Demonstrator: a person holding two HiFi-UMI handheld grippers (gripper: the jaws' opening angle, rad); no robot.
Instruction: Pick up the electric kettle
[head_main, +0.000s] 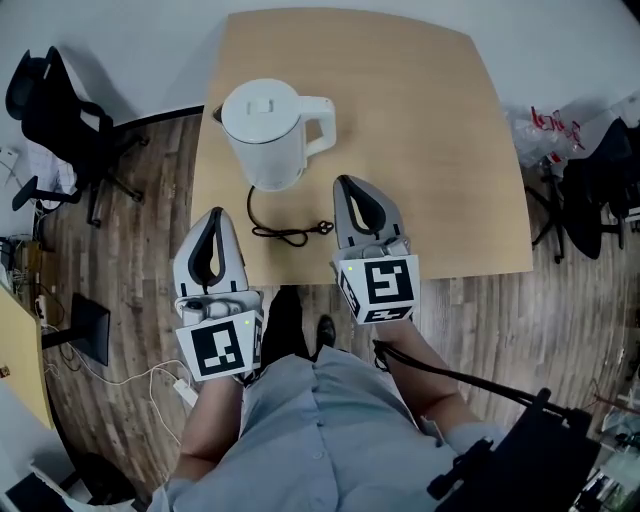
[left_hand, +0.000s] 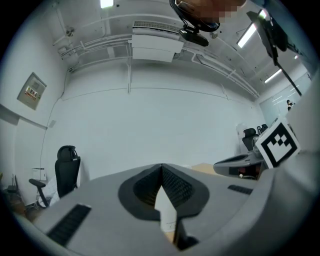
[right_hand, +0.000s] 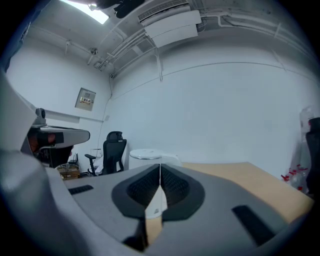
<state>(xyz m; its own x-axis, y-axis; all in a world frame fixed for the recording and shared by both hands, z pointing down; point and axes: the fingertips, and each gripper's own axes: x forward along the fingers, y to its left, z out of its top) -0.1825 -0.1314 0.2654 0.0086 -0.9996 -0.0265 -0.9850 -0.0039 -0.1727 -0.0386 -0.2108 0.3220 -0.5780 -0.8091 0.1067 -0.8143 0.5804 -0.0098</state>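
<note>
The white electric kettle (head_main: 268, 135) stands upright on the back left part of the wooden table (head_main: 440, 150), handle to the right. Its black cord (head_main: 285, 228) curls toward the front edge. My right gripper (head_main: 346, 184) is shut and empty over the table's front, its tip just right of the kettle's base and apart from it. In the right gripper view the kettle's lid (right_hand: 146, 153) shows just beyond the closed tips (right_hand: 160, 169). My left gripper (head_main: 214, 216) is shut and empty at the table's front left edge, below the kettle. Its tips (left_hand: 161, 169) meet.
A black office chair (head_main: 60, 120) stands on the wood floor to the left. Another chair (head_main: 600, 180) and a plastic bag (head_main: 545, 135) are at the right. A white power strip (head_main: 182, 388) and cables lie on the floor by my left side.
</note>
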